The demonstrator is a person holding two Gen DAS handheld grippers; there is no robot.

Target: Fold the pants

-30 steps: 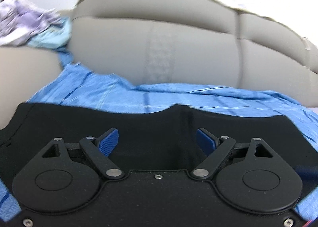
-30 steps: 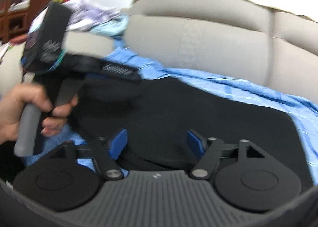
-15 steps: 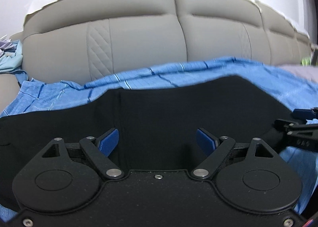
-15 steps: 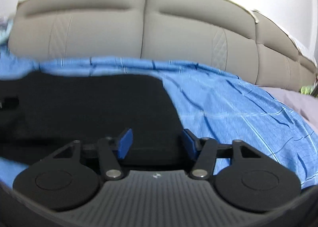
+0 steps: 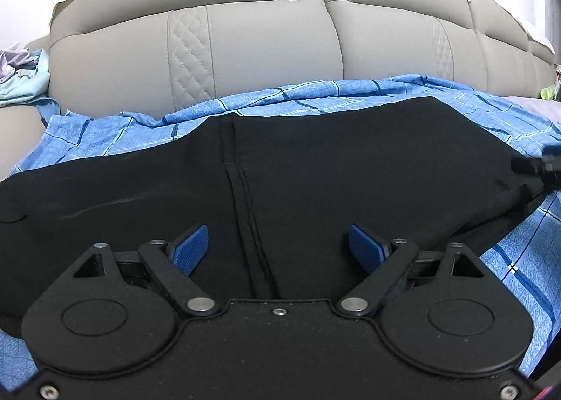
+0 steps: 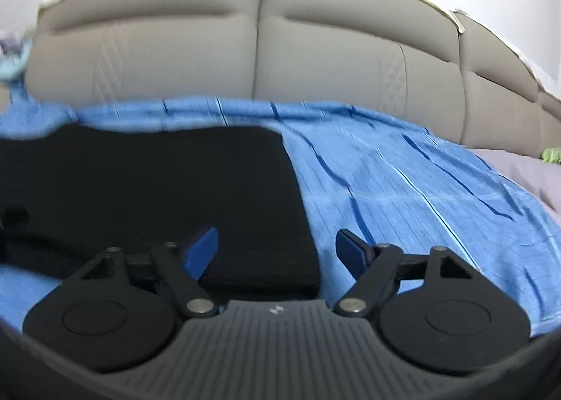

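The black pants (image 5: pixel 315 168) lie spread flat on a blue checked sheet (image 5: pixel 315 98) that covers the seat of a grey sofa (image 5: pixel 266 39); the left tongs (image 5: pixel 278 245) hover over the centre seam, jaws wide and opening, gripping nothing; the right tongs (image 6: pixel 277 249) hang over the pants' right edge, jaws also opening, blue pads (image 6: pixel 201 252) clear of the cloth.

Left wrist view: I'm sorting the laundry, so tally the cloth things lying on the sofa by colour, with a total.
Black: 1, the pants
Blue checked: 1, the sheet under the pants
Pale, aqua and lilac: 1, the heap of clothes at the far left, too small to count piece by piece
Total: 3
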